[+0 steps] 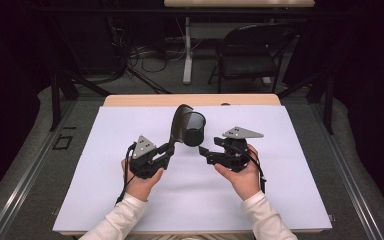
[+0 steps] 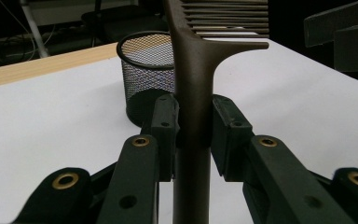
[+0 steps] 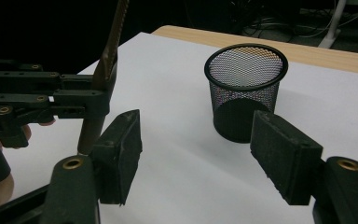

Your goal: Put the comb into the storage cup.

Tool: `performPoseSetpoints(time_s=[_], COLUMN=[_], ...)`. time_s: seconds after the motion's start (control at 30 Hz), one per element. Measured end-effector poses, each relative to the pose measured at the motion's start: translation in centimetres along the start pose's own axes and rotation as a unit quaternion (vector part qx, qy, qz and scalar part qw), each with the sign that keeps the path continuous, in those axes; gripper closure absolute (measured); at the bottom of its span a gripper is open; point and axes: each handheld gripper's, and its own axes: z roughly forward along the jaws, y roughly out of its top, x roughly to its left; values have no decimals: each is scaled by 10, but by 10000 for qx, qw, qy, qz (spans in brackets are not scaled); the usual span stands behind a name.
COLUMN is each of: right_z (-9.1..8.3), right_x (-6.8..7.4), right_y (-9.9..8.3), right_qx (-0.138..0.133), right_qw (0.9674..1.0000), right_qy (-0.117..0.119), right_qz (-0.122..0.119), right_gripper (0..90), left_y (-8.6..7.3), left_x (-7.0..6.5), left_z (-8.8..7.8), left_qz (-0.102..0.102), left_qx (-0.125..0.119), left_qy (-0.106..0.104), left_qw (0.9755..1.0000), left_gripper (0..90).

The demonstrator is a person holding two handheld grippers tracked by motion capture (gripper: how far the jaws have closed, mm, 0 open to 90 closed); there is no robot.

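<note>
Comb [image 2: 193, 93] clamped upright in L gripper [image 2: 193, 126], beside mesh cup [image 2: 147, 70].

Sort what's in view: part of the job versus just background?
In play: dark brown plastic comb clamped in the left claw; black wire-mesh cup; open right claw near it.
Background: black folding chair; floor cables; white table leg.

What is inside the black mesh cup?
The mesh cup looks empty: through its open top you see bare mesh wall and light shining through. Its very bottom is dark and hidden by the front wall. The brown comb, clamped in the left gripper, is outside it.
</note>
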Motion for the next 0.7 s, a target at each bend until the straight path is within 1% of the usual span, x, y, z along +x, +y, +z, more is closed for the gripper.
performPoseSetpoints(time_s=[0.1, 0.2, 0.4, 0.47, 0.63, 0.7], right_z=[-1, -2, -3, -3, 1, 2], right_x=[0, -3, -7, -8, -5, -5], right_y=[-1, -2, -4, -4, -6, -7], right_qx=[5, -44, -130, -123, -124, -99], right_qw=[9999, 9994, 9970, 9967, 9971, 9969], right_qy=[85, 189, 432, 448, 449, 484], right_qz=[128, 287, 626, 658, 606, 605], right_gripper=[343, 371, 391, 392, 399, 412], left_y=[0, -1, -2, -3, -4, -5], left_x=[-1, -2, -6, -8, -12, -13], left_z=[1, 3, 5, 6, 6, 6], left_qz=[16, 37, 77, 85, 121, 114], left_qx=[-9, 11, 48, 52, 64, 63], left_qy=[-1, -31, -90, -102, -100, -93], left_qw=[10000, 10000, 9999, 9999, 9999, 9999], left_gripper=[725, 725, 725, 725, 725, 725])
